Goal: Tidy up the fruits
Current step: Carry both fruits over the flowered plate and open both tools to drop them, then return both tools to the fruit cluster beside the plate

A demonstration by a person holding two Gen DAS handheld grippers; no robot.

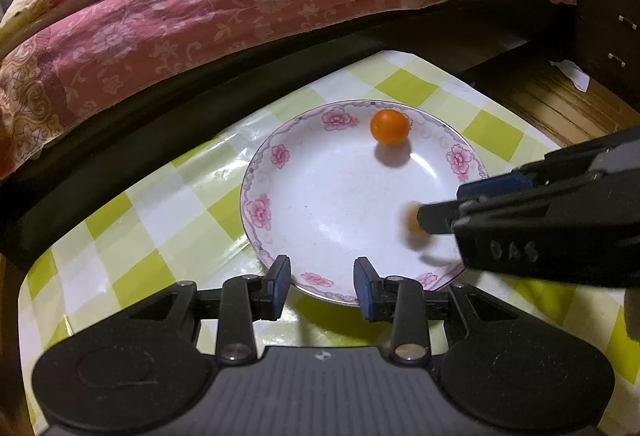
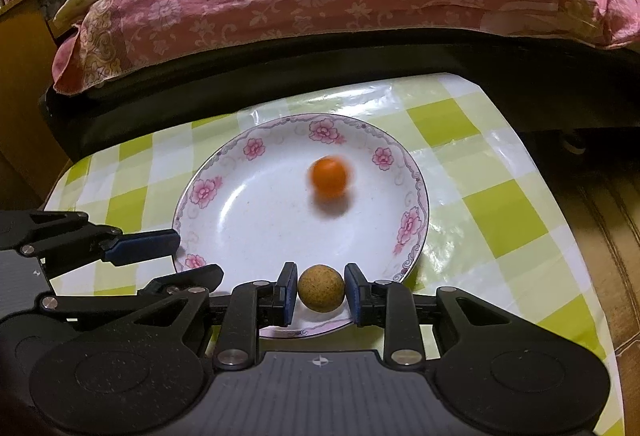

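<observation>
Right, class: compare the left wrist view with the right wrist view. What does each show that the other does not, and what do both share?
Only the left wrist view shows wooden floor beside the table, a scrap of white paper, and the left gripper open with nothing between its fingers.

Only the right wrist view shows clearly the brown speckled fruit sitting between the right gripper's pads; in the left view it is a blur.

Both show the flowered plate, the orange fruit lying in it, the checked tablecloth and the pink bedding.
</observation>
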